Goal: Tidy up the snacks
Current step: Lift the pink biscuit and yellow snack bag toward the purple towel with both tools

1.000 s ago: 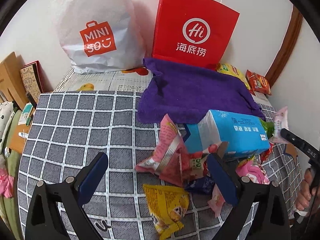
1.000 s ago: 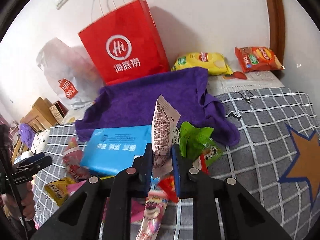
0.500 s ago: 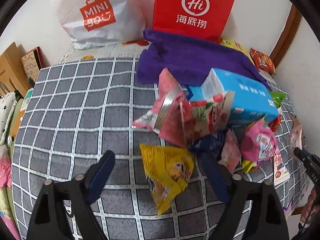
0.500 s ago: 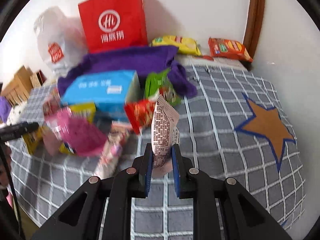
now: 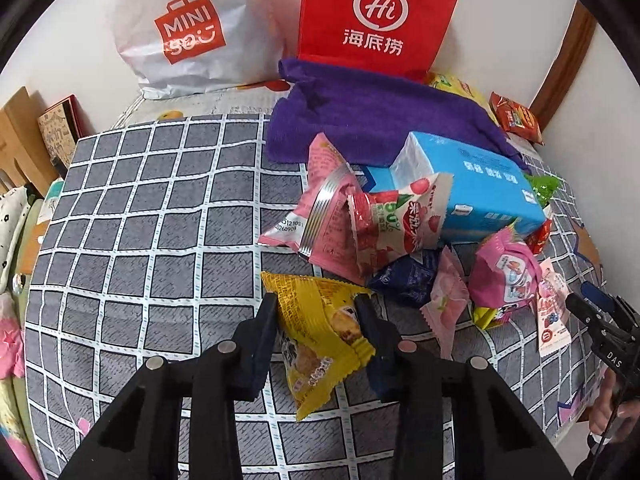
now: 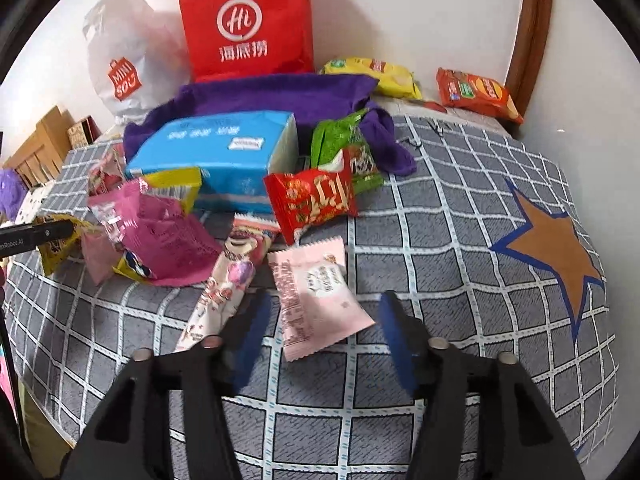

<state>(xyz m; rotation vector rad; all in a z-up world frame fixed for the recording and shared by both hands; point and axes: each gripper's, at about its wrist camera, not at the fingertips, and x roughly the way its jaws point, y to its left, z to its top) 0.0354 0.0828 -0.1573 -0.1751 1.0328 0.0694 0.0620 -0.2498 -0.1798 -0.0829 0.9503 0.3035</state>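
A pile of snack packets lies on the grey checked cloth [image 5: 152, 208] around a blue tissue pack [image 5: 472, 184]. My left gripper [image 5: 316, 304] has its fingers closed in against both sides of a yellow snack packet [image 5: 320, 328] at the pile's near edge. My right gripper [image 6: 320, 304] is open, its fingers either side of a pale pink snack packet [image 6: 316, 296] that lies flat on the cloth. Beside that packet lie a long white and pink packet [image 6: 220, 296], a red packet [image 6: 312, 196] and a green packet [image 6: 344, 148].
A red paper bag [image 5: 372, 16] and a white Miniso bag [image 5: 188, 28] stand at the wall behind a purple towel [image 5: 372, 116]. Yellow [image 6: 376, 76] and orange [image 6: 476, 92] chip bags lie at the back right. A brown star [image 6: 556, 248] marks the cloth's right.
My right gripper has opened and let go of the pale pink packet, which now lies on the cloth. My left gripper has moved forward and closed around the yellow packet.
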